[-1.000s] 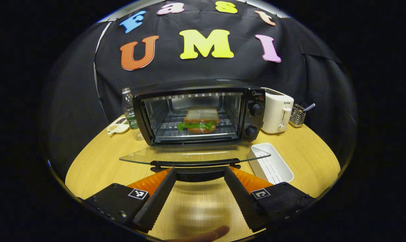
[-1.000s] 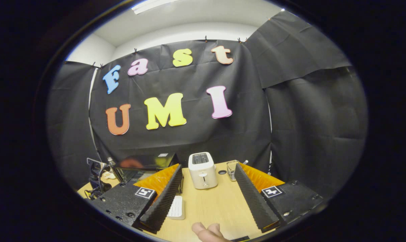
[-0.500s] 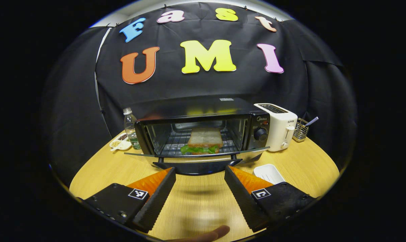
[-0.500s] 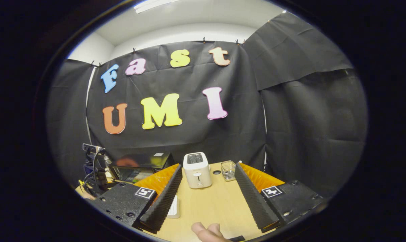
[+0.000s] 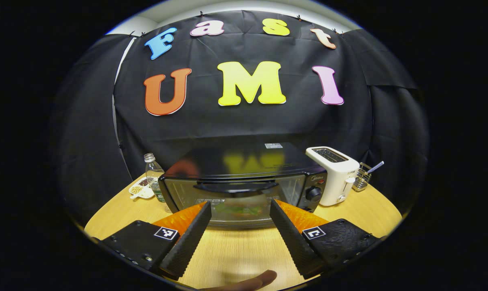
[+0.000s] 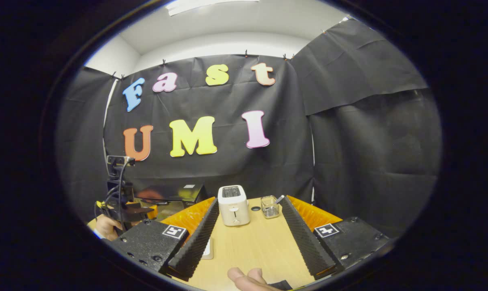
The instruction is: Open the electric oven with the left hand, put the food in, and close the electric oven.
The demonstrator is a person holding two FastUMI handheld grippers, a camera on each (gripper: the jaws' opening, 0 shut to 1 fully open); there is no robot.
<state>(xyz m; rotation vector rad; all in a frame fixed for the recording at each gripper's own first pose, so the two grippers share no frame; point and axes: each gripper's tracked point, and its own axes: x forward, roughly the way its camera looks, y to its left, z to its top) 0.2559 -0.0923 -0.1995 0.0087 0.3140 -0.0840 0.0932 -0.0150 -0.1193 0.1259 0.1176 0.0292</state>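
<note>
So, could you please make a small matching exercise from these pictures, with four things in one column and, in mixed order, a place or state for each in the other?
Things:
1. oven door
2. toaster
3. water bottle
4. left claw

Places or states:
A. stands left of the oven
B. open, holding nothing
C. shut, with the sandwich behind its glass
D. stands right of the oven

Pairs: 1-C, 2-D, 3-A, 4-B
</note>
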